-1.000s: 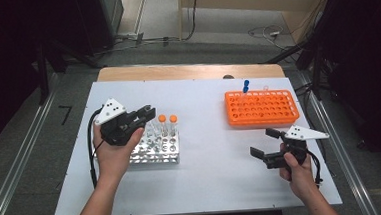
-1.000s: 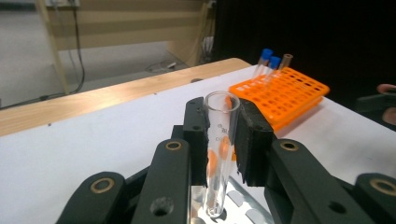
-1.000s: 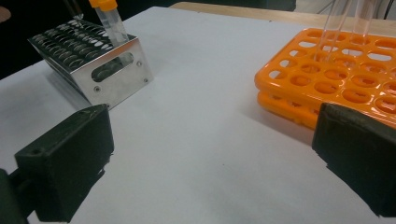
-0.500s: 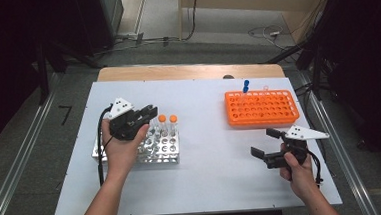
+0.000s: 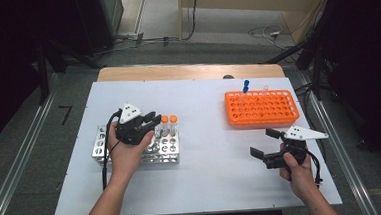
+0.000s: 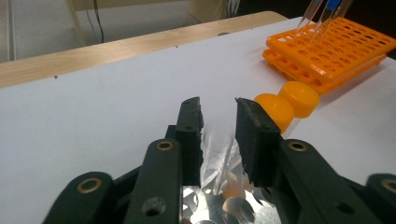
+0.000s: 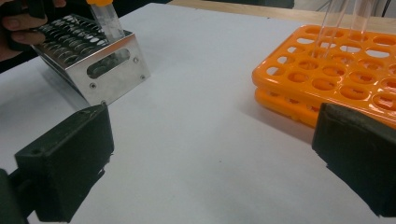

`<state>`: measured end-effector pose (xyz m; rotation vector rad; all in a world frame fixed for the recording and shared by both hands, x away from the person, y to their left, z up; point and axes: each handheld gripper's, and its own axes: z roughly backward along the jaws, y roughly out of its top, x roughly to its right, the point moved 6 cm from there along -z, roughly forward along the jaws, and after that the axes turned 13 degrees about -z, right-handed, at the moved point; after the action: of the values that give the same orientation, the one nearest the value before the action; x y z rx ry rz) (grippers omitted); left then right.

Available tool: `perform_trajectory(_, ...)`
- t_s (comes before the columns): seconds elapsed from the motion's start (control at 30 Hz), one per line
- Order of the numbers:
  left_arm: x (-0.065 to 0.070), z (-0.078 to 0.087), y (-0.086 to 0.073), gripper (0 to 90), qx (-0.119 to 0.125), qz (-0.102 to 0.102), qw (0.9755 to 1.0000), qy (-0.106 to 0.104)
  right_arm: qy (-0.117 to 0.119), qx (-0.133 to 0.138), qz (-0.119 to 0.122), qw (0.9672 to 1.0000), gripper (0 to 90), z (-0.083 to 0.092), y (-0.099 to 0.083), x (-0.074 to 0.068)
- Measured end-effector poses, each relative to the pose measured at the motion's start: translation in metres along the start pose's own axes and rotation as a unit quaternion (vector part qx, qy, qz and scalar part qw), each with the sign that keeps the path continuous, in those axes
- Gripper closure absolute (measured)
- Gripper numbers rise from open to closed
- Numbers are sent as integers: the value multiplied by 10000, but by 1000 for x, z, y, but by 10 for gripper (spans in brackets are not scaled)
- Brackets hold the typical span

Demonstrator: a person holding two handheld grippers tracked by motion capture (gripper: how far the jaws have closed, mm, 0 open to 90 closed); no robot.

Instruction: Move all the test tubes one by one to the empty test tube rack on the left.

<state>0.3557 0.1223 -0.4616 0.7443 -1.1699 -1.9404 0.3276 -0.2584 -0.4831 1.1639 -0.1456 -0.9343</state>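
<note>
Over the metal rack on the left side of the white table, the left gripper hangs with its jaws pointing forward and a little down, a clear uncapped tube standing between them in one of the rack's holes. Its jaws have just been opening a little: in the left gripper view they stand narrowly apart, one on each side of the tube's rim, with a sliver of daylight showing, so the pads do not seem to press on the glass. Just beyond its right jaw stand two orange-capped tubes, side by side and touching, in the same rack. Farther ahead and to the right of those jaws lies the orange rack, well apart, with a blue-capped tube and a clear one rising from its far edge. The right gripper rests low near the table's front right corner, held in the person's right hand, its jaws spread wide with nothing but bare table between them. From that gripper the orange rack sits just ahead on its right side and the metal rack ahead on its left, the person's left hand resting over the steel frame
</note>
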Motion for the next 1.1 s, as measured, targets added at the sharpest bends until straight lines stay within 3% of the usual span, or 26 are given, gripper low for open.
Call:
perform_trajectory(0.3, 2, 18, 3, 518, 276, 176, 9995, 12, -26, 20, -20, 10000, 0, 0, 0, 2)
perform_trajectory(0.5, 13, 33, 4, 297, 582, 270, 9975, -285, -71, 20, -16, 10000, 0, -2, 1, 4)
perform_trajectory(0.73, 24, 49, 2, 101, 789, 241, 9955, -468, -156, 55, -33, 9999, 0, -1, 4, 8)
perform_trajectory(0.9, 35, 57, -1, 15, 854, 121, 9941, -660, -197, 77, -45, 9998, 0, -2, 7, 10)
perform_trajectory(1.1, 41, 65, -4, 0, 1010, 108, 9913, -840, -333, 171, -121, 9992, 0, -3, 15, 18)
